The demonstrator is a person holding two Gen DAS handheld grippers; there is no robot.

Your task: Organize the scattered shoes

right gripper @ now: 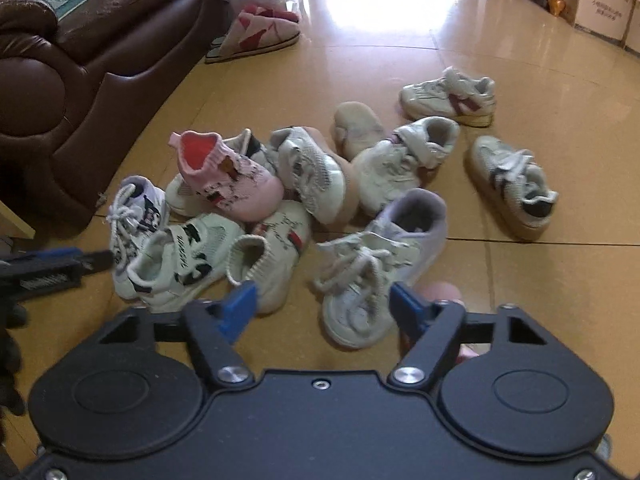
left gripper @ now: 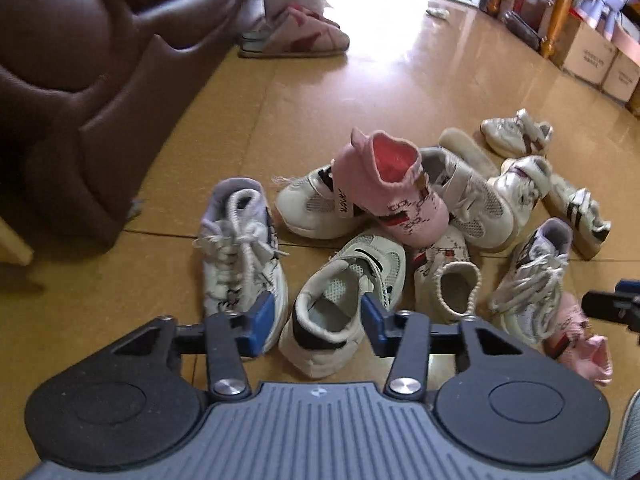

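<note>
Several small children's shoes lie in a heap on the tan floor. My left gripper (left gripper: 318, 314) is open, its blue fingers on either side of the heel of a white strap sneaker (left gripper: 344, 300), which also shows in the right wrist view (right gripper: 180, 264). A white lace-up shoe (left gripper: 238, 248) lies just left of it. A pink knit shoe (left gripper: 394, 188) sits on top of the heap. My right gripper (right gripper: 324, 306) is open above a white and lilac lace-up shoe (right gripper: 380, 264). A beige knit shoe (right gripper: 266, 258) lies by its left finger.
A brown leather sofa (left gripper: 80, 80) stands on the left. A pair of pink slippers (left gripper: 296, 36) and a bag lie beside it at the back. Cardboard boxes (left gripper: 592, 56) and wooden posts line the far right. More white sneakers (right gripper: 450, 98) lie scattered to the right.
</note>
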